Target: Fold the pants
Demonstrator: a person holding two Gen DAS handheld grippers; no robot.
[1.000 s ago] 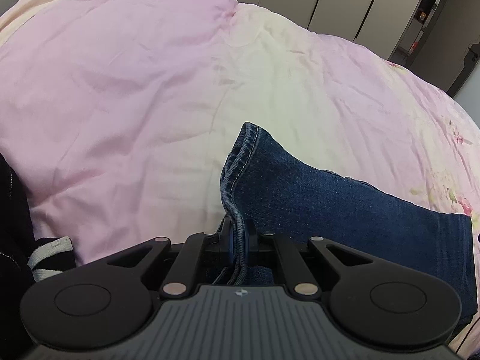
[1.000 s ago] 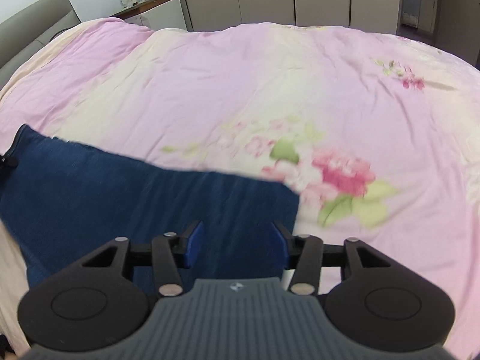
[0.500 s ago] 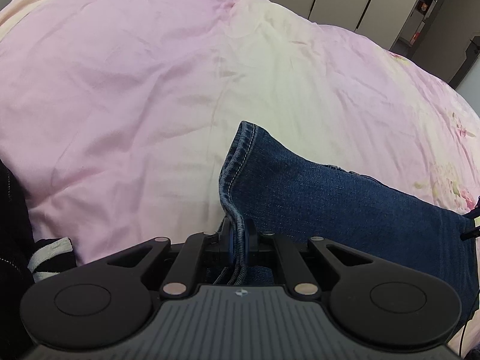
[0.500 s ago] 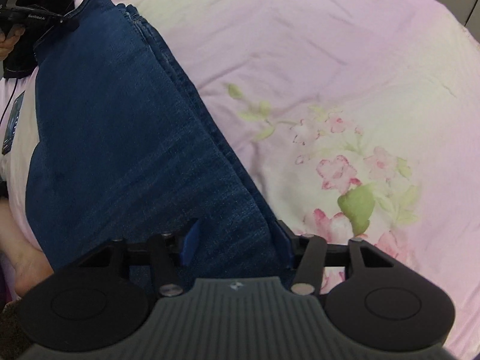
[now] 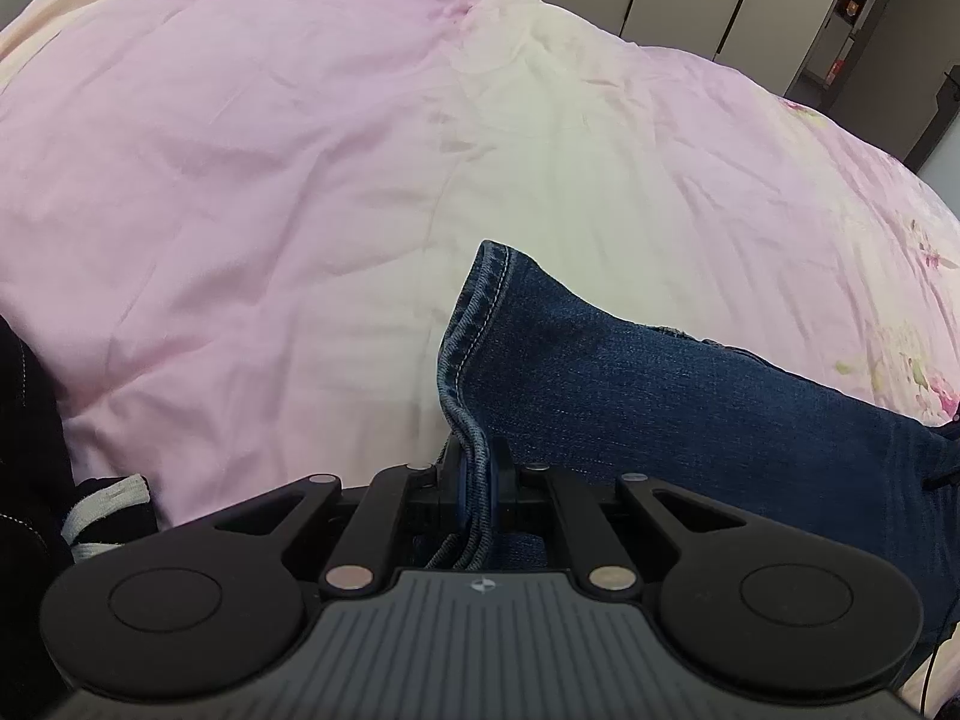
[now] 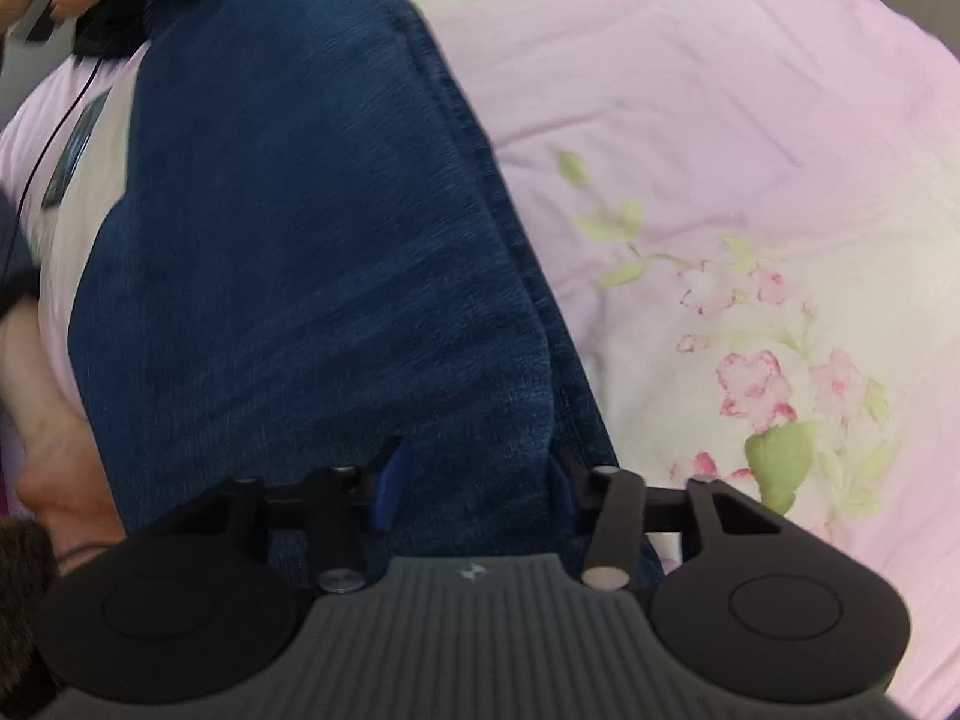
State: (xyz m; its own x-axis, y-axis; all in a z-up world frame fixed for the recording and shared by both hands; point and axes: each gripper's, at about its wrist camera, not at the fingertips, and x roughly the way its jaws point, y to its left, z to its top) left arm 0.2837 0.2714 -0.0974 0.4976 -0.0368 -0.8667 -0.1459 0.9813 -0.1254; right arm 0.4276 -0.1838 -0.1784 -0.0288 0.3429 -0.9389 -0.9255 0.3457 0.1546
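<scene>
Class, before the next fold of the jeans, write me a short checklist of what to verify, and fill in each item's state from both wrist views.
1. Left gripper shut on the jeans hem: ok.
2. Right gripper open, fingers astride the denim: ok.
3. Right gripper gripping cloth: not ok.
4. Jeans lying flat on the quilt: cannot tell, picture blurred.
5. Quilt ahead of the left gripper free of other clothes: ok.

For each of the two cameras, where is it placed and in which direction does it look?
Left wrist: sits on the left hand-held gripper, looks forward across the pink bedspread; its fingers clamp the jeans hem.
Right wrist: sits on the right hand-held gripper, looks down at the jeans, jaws open above the denim; a bare foot shows.
Shared: jeans and bedspread.
</scene>
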